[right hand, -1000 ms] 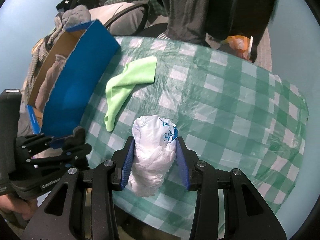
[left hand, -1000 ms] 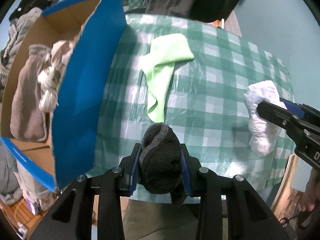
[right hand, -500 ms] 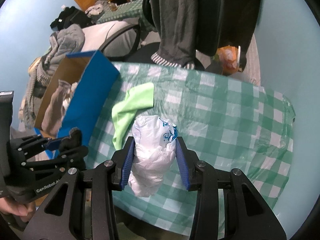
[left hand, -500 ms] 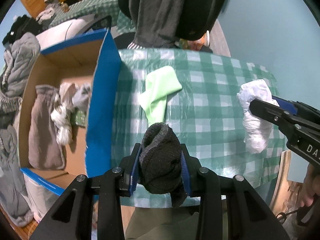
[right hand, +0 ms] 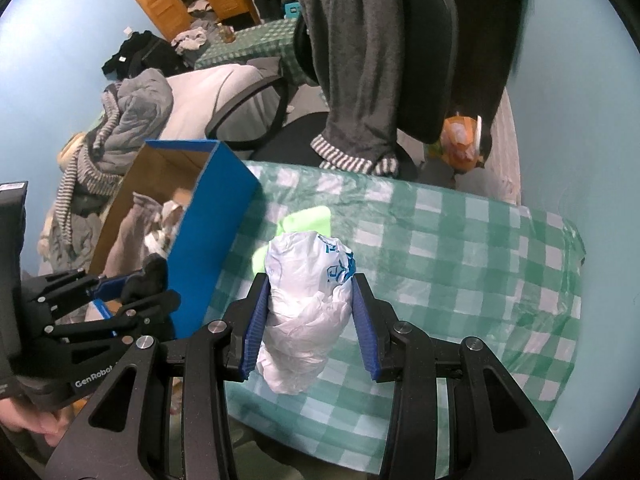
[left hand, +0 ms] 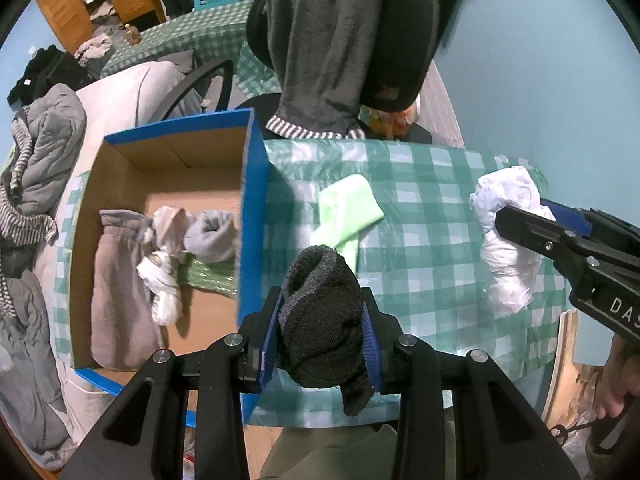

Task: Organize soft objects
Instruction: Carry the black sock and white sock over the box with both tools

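We have the left gripper [left hand: 320, 320] clamped on a rolled dark sock [left hand: 320, 320], held above the near edge of the checkered surface [left hand: 432, 248] just beside the blue box [left hand: 252, 216]. Our right gripper [right hand: 310, 316] has its fingers [right hand: 256, 316] pressed on a crumpled white plastic bag [right hand: 308, 304] (blue print on it), also lifted off the surface. A light green cloth [left hand: 348, 208] lies flat between them, and grey and white soft items sit inside the box.
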Demonstrator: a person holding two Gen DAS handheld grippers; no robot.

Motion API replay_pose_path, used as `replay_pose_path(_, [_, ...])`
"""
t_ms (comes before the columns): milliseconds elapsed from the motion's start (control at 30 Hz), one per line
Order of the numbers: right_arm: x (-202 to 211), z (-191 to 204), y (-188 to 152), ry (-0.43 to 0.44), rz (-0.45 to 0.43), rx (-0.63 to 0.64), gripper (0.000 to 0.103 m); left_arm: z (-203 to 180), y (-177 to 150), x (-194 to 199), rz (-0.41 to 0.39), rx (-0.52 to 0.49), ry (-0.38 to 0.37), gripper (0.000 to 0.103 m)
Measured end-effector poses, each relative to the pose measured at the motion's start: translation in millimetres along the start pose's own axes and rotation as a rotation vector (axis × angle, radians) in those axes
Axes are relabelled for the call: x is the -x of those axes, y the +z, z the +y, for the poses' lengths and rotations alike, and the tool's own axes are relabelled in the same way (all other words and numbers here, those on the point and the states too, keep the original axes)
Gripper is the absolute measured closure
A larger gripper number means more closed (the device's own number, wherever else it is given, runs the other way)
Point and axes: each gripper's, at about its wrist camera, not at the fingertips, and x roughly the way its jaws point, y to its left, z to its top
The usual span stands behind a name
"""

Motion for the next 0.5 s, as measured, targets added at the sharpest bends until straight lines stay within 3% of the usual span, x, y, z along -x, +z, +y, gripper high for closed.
replay_pose_path(500, [-18.9, 69.5, 32.0, 0.043, -0.004, 0.088, 0.063, 73.5, 2.0, 10.7, -0.025, 0.099, 0.011, 0.066])
